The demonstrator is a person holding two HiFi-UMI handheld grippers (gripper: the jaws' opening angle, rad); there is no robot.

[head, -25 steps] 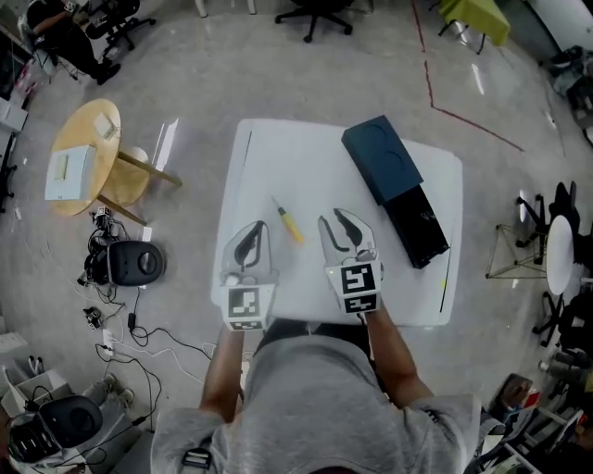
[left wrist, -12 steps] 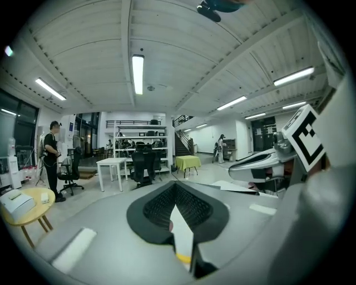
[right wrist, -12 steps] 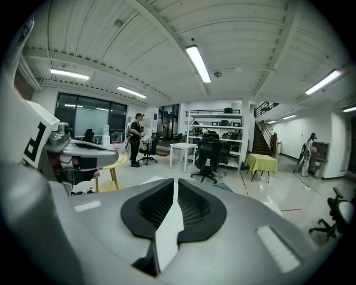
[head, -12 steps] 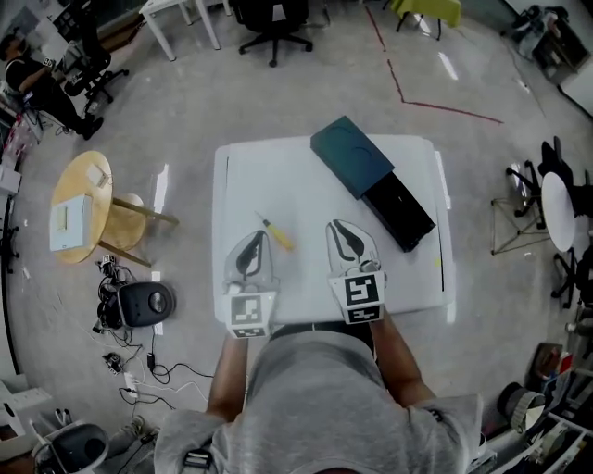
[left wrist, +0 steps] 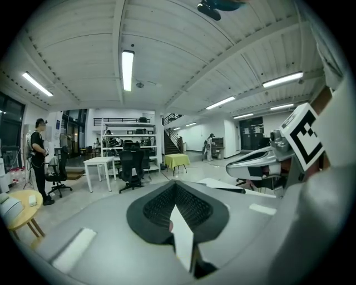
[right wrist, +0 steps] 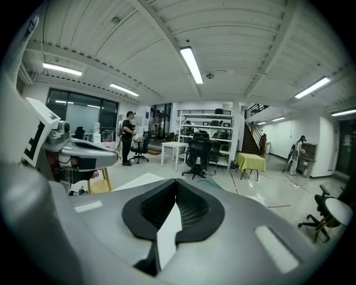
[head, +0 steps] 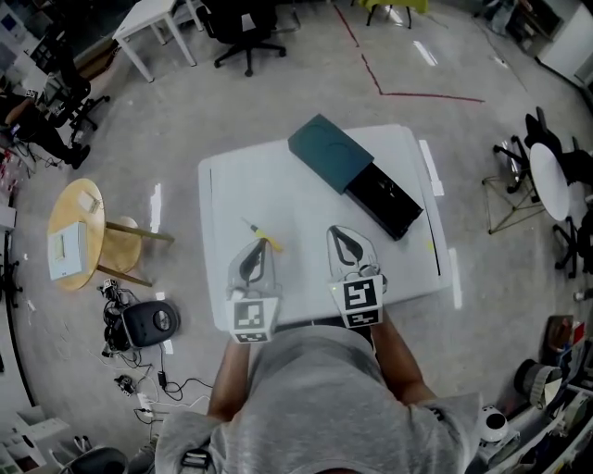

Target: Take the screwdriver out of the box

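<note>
The yellow-handled screwdriver (head: 260, 237) lies on the white table (head: 306, 204), outside the box and just beyond my left gripper's tip. The box stands at the table's far right: a dark teal sleeve (head: 327, 154) with its black drawer (head: 385, 199) slid out. In the head view my left gripper (head: 257, 250) and right gripper (head: 344, 237) hover side by side over the table's near edge, both shut and holding nothing. Closed jaws with nothing between them also show for the left gripper (left wrist: 176, 187) and the right gripper (right wrist: 177, 185), which look out level across the room.
A round wooden side table (head: 78, 233) with a white box stands at the left, with a black device (head: 148, 321) and cables on the floor beside it. Office chairs (head: 243, 28) and a small white table (head: 153, 23) stand beyond. A person (left wrist: 38, 158) stands far left.
Both grippers have drawn back toward the table's near edge, and the right gripper's jaws have closed. The screwdriver stays lying on the table.
</note>
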